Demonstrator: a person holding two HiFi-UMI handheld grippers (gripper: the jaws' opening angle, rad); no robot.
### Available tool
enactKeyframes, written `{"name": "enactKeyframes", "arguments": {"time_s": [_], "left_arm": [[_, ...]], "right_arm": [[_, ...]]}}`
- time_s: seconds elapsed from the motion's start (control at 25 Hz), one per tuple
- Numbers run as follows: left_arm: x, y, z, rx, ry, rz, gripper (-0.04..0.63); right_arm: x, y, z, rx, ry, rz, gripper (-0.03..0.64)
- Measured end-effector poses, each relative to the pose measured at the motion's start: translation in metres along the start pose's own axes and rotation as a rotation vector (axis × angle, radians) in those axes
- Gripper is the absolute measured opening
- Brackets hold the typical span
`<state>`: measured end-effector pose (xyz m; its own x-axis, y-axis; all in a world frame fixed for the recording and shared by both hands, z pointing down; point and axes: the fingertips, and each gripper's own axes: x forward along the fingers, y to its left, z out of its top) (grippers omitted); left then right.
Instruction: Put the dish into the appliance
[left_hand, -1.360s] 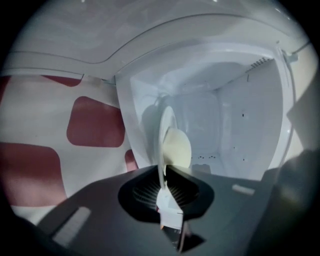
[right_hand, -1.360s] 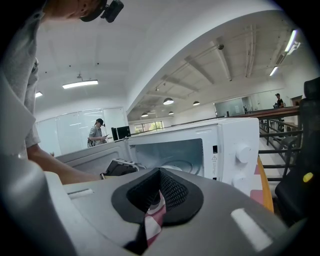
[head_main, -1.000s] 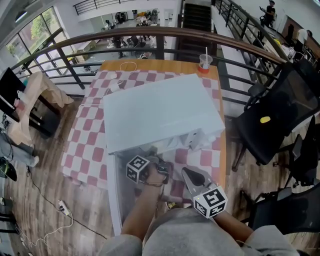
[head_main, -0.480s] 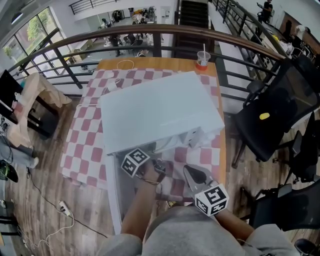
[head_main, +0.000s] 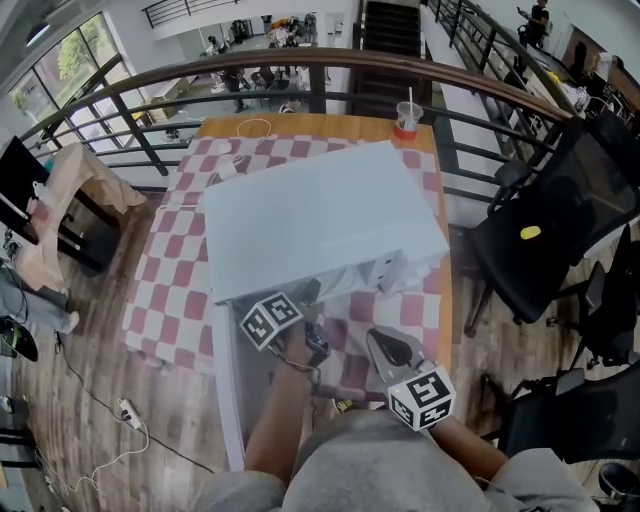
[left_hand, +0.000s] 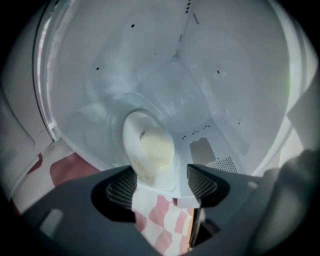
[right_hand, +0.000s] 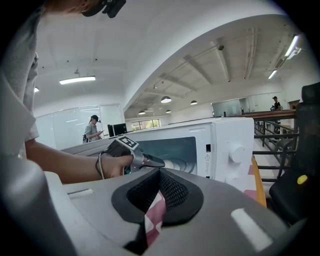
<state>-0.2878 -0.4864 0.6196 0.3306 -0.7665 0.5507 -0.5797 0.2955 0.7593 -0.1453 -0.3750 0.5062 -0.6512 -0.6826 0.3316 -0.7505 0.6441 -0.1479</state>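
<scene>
A white microwave (head_main: 310, 215) stands on the checkered table (head_main: 170, 270) with its door (head_main: 228, 385) swung open toward me. My left gripper (head_main: 305, 295) reaches into the cavity (left_hand: 165, 85). A small white dish (left_hand: 150, 147) with a pale yellow inside rests at the front of the cavity floor, between the gripper's (left_hand: 161, 182) opening jaws. The pads (left_hand: 202, 182) stand apart from it. My right gripper (head_main: 385, 350) hovers over the cloth in front of the microwave, its jaws shut with nothing held. From the right gripper view, the left gripper (right_hand: 147, 161) sits at the microwave's mouth.
The microwave's control knobs (right_hand: 235, 152) are on its right side. A cup with a straw (head_main: 405, 122) and a white cable (head_main: 255, 130) lie at the table's far end. A curved railing (head_main: 300, 72) runs behind, and black office chairs (head_main: 560, 240) stand to the right.
My left gripper has shifted a little farther toward the microwave's opening. The right gripper has stayed almost where it was.
</scene>
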Motion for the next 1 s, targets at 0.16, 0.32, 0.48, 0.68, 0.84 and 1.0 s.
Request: {"name": "enactKeyframes", "arguments": {"time_s": [0.16,0.32,0.48,0.68,0.84,1.0], "left_arm": [[-0.001,-0.005,-0.012,0.141,0.023,0.002,0.382],[0.000,0.007,-0.026,0.245,0.066,0.066,0.443],[0.006,0.004,-0.031,0.337,0.083,0.107,0.455],[0.004,0.002,-0.029,0.426,0.041,0.111,0.462],[0.004,0.002,-0.035,0.485,0.026,0.096,0.469],[-0.006,-0.002,-0.036,0.525,-0.039,0.062,0.468]], "right_arm": [[-0.005,-0.003,-0.007,0.006,0.009,-0.008,0.000],[-0.009,-0.004,-0.014,0.008,0.022,-0.014,0.000],[-0.010,-0.003,-0.019,0.004,0.035,-0.007,0.000],[-0.012,0.000,-0.021,-0.001,0.041,0.003,0.000],[-0.018,-0.001,-0.024,0.001,0.045,0.000,0.000],[-0.026,-0.005,-0.027,0.000,0.043,-0.003,0.000]]}}
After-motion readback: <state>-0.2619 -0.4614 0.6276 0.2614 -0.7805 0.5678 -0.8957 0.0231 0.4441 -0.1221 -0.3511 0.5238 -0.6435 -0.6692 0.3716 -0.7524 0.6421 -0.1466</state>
